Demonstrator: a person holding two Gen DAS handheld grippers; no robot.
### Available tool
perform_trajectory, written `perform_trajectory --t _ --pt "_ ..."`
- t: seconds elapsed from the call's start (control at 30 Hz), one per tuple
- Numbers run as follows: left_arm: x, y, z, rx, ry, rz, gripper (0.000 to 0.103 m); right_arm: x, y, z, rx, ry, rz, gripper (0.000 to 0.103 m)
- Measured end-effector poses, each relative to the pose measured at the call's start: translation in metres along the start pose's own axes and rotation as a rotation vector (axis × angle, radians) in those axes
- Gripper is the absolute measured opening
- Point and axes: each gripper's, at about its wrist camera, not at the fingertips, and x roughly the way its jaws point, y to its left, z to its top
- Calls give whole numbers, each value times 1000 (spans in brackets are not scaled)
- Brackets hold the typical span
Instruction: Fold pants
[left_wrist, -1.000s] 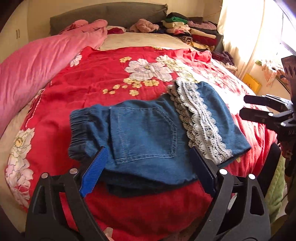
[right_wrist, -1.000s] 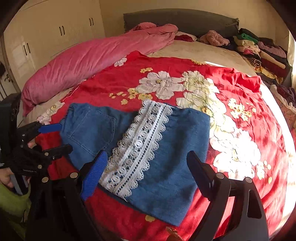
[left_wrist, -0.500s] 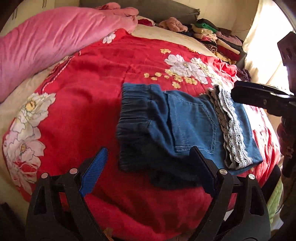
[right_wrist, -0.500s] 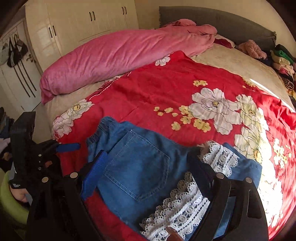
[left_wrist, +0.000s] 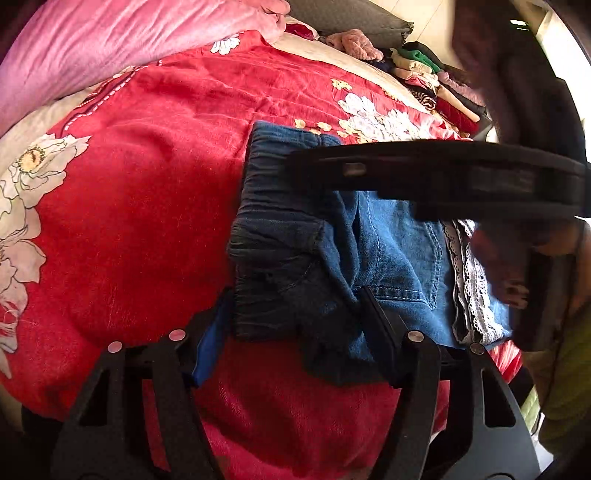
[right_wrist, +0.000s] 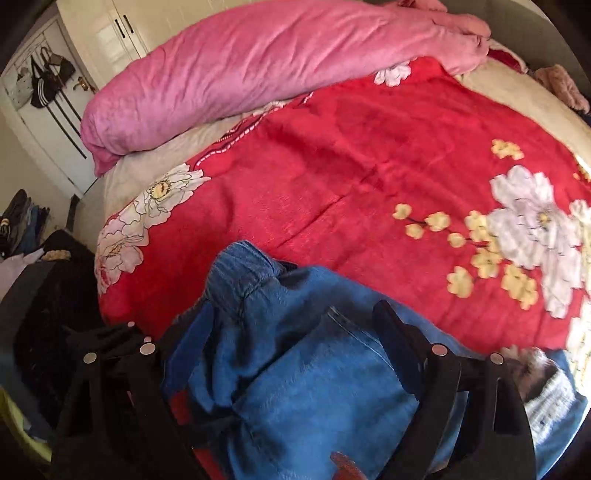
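Left claw (left_wrist: 295, 325) low at 6 o'clock in its own view, fingers spread wide to either side of the near waistband corner of the pants (left_wrist: 332, 266), pressed against the denim but not closed on it. Blue pad on the finger at 7 o'clock, black finger at 5 o'clock touching the folded edge. Right claw (right_wrist: 291, 332) also spread apart, straddling the pants (right_wrist: 295, 369) from above, fingers at 7 and 5 o'clock with denim bulging up between them; whether any cloth is pinched, cannot tell. Seen from the left wrist as a dark blurred bar, the right claw (left_wrist: 436, 177) crossing from 3 o'clock over the upper part of the garment.

Pants lying folded on the red floral blanket (left_wrist: 147, 184) near the bed's front edge, gathered elastic waistband toward 9 o'clock, back pocket facing up, white lace trim (left_wrist: 469, 280) bunched at 3 o'clock. Lace trim (right_wrist: 546, 398) at 4 o'clock in the right view, blurred.

Pink duvet (right_wrist: 258, 62) rolled along the far side toward 11 o'clock. Stack of folded clothes (left_wrist: 436, 85) at 1 o'clock against the grey headboard (left_wrist: 351, 18). White wardrobe doors (right_wrist: 110, 33) at 10 o'clock, bags (right_wrist: 44, 77) hanging beside them.
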Motion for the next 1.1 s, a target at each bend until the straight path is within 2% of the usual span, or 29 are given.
perform_trajectory --t 0.13,0.17,0.2,0.23,0.27,0.33,0.43,0.6,0.67,0.83,0.93,1.0,1.03,1.1 --pt "1 4 0 -20 1 -18 59 21 -5 0 29 -14 41 86" --pt "0 5 0 -26 1 -23 60 24 -5 -1 21 -23 44 82" --pt "0 5 0 -35 1 -30 60 24 -4 -2 8 -32 58 74" --pt "-1 5 1 -40 1 -35 61 22 -5 -3 4 -40 115 46" --pt "-2 6 1 -47 0 -40 63 18 -7 -4 14 -53 138 39" --pt "-5 5 2 -54 -2 -50 66 3 -14 -7 33 -88 183 32" --pt "-12 2 4 -60 -22 -71 78 -29 -33 -15 95 -168 271 31" --pt "-17 -19 10 -31 -49 -124 85 -82 -66 -37 158 -275 334 31" --pt "-13 -30 14 -20 -53 -129 92 -97 -76 -44 178 -298 346 31" --pt "7 -69 25 6 -17 -230 92 -125 -100 -66 221 -350 323 31" --pt "10 -96 31 16 -27 -276 77 -142 -116 -80 248 -392 310 31" --pt "12 -117 35 44 -35 -300 76 -154 -124 -90 258 -420 286 34" --pt "13 -126 35 63 -32 -321 76 -160 -129 -97 267 -432 265 38" --pt "14 -146 32 117 -26 -355 76 -171 -141 -113 309 -456 202 63"
